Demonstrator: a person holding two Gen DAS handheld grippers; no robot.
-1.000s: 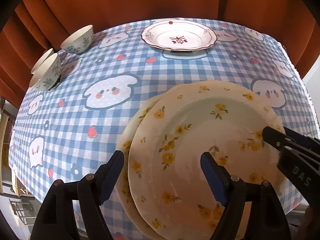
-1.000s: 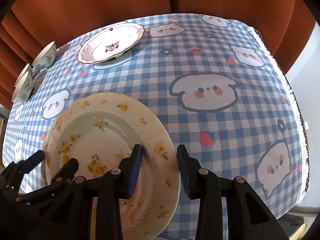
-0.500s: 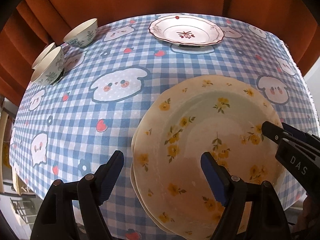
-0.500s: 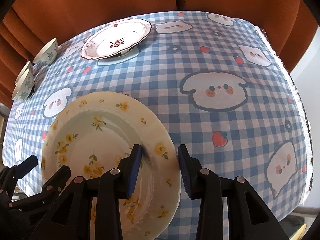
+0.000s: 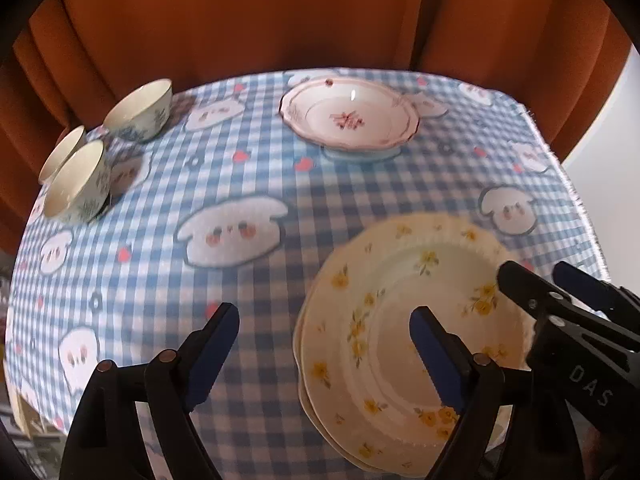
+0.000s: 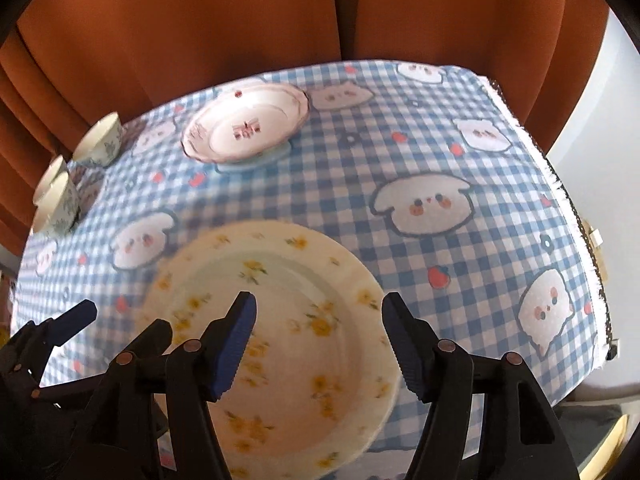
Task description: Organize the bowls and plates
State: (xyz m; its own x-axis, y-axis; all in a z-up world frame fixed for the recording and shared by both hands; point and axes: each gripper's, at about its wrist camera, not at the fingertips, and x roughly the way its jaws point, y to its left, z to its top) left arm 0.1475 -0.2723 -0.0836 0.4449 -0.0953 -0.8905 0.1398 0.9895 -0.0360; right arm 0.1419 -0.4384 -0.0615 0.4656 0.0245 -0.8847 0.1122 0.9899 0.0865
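Two cream plates with yellow flowers [image 5: 392,320] lie stacked near the table's front edge; the stack also shows in the right wrist view [image 6: 280,320]. My left gripper [image 5: 324,344] is open and empty, above the stack's left side. My right gripper [image 6: 320,340] is open and empty over the stack's right rim; it also shows in the left wrist view [image 5: 560,292]. A white plate with a red motif [image 5: 348,118] sits at the back, also in the right wrist view [image 6: 246,128]. Three floral bowls [image 5: 80,184] stand at the far left.
A blue checked cloth with cartoon faces [image 5: 232,232] covers the table. Orange curtains [image 5: 280,12] hang behind it. The cloth's fringed right edge [image 6: 560,184] borders a pale wall.
My right gripper has opened and let go of the top yellow plate, which now lies on the one below. Both grippers have pulled back and up from the stack.
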